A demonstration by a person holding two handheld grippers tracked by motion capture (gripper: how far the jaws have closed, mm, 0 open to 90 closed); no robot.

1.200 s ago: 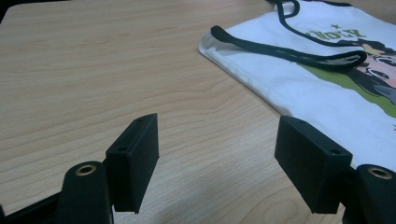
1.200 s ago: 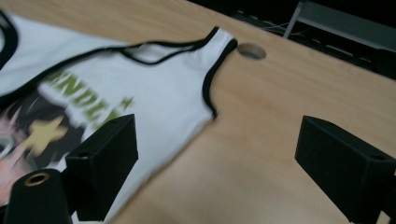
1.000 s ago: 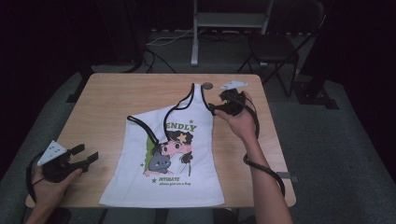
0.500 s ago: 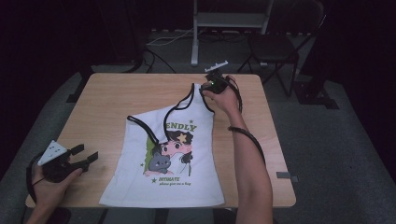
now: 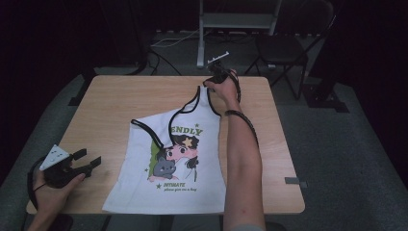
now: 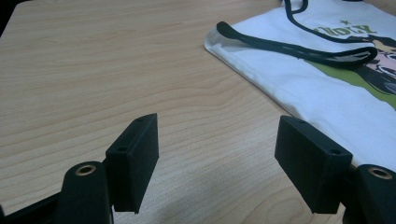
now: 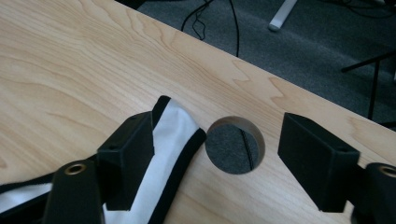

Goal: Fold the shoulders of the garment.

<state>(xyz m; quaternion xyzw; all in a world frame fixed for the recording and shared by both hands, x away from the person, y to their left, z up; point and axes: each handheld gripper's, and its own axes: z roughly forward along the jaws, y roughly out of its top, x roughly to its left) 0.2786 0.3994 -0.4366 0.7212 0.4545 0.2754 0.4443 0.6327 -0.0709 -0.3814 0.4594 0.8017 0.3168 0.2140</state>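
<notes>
High view: near edge first. The left hand-held gripper (image 5: 82,162) is sitting at the near left corner of the tabletop (image 5: 120,96), jaws spread wide, nothing between them, well apart from the tank top (image 5: 178,163). In the left gripper view those jaws are pointing across bare wood toward the garment's near strap (image 6: 299,46), not touching it.

The tank top is lying flat, print up, from the near edge toward the middle, with one strap running out to the far edge.

Far edge: the right hand-held gripper (image 5: 217,77) is reaching over the tip of that far strap (image 7: 175,135). Its jaws have just been closing, but in the right gripper view they are standing apart: one pad is lying on or just over the strap, the other is out on bare wood past the cable hole (image 7: 235,144). Not clamped yet, so nothing is being held.

Risks I'm seeing from here:
- The strap tip is lying touching the rim of the cable hole. If the jaws close as they are sitting, the far pad is likely dragging across the hole, and it could catch the rim or push fabric down into it.
- Only the black binding is sitting under the near pad. A shallow bite is likely slipping off once the strap is pulled.
- The left hand-held gripper is idle and pinning nothing. Any pull on the strap is probably sliding the whole garment and wrinkling the flat body.
- Strap is at the far edge; an overshoot could be sending it off the tabletop.
</notes>
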